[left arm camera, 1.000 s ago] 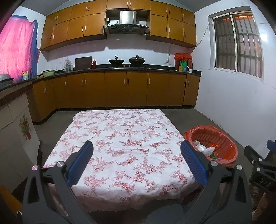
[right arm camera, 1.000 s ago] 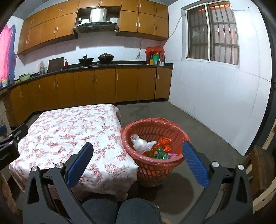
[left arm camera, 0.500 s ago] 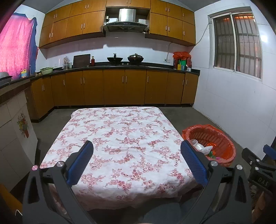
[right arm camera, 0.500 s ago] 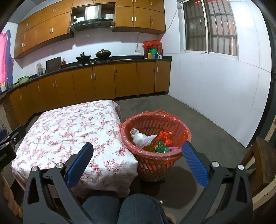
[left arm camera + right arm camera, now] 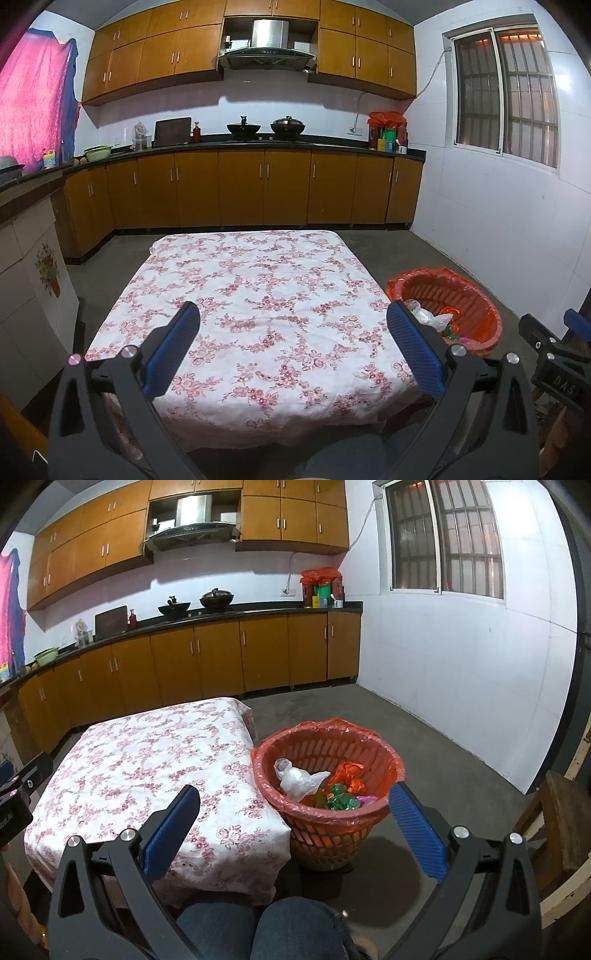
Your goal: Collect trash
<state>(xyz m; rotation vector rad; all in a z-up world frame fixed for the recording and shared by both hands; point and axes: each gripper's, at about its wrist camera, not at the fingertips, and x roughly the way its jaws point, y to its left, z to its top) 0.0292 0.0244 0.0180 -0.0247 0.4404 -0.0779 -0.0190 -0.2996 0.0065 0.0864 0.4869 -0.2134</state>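
Observation:
A red plastic basket lined with a red bag stands on the floor right of the table; it also shows in the left wrist view. Inside lie a white plastic bag, an orange wrapper and green wrappers. The low table carries a white cloth with red flowers and nothing on it. My left gripper is open and empty above the table's near edge. My right gripper is open and empty, held before the basket. The right gripper's body shows at the left view's right edge.
Wooden kitchen cabinets with pots and bottles run along the far wall. A white wall with a window is at the right. A wooden stool stands at the right. The person's knees are below the right gripper.
Both grippers have risen and tilted up a little, so the table and basket sit lower and farther in view. Both stay open and empty.

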